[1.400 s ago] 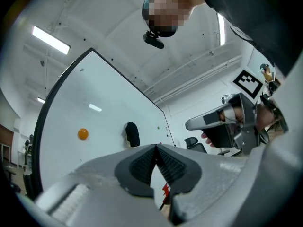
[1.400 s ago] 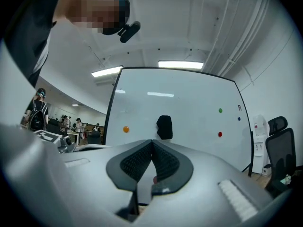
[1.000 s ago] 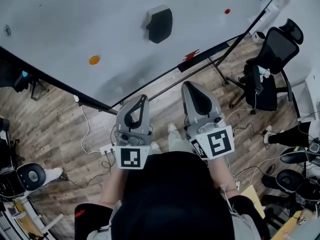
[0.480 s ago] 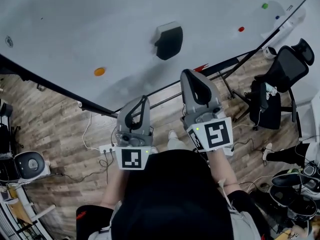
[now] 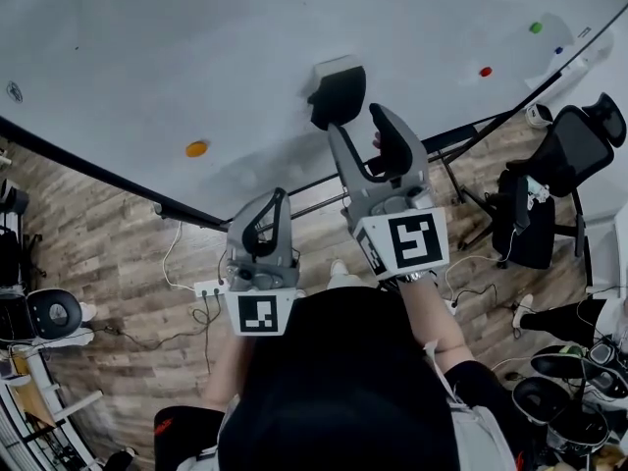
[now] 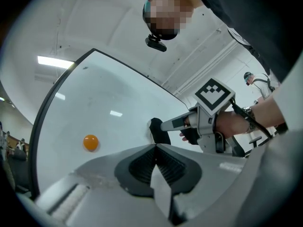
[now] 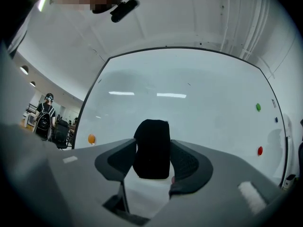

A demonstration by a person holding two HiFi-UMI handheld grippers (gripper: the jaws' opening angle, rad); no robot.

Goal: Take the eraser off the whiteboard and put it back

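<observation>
R gripper (image 5: pixel 356 117) moved up to eraser (image 5: pixel 339 91), jaws just opened, eraser between

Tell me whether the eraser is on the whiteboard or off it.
On: the eraser clings to the whiteboard. The right gripper, its fingers just opened, faces it, not gripping.

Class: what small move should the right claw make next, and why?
Probably ease the right claw forward, then close on the eraser: its jaws have just been opening, stand apart, and frame the eraser on the whiteboard without gripping it yet.
</observation>
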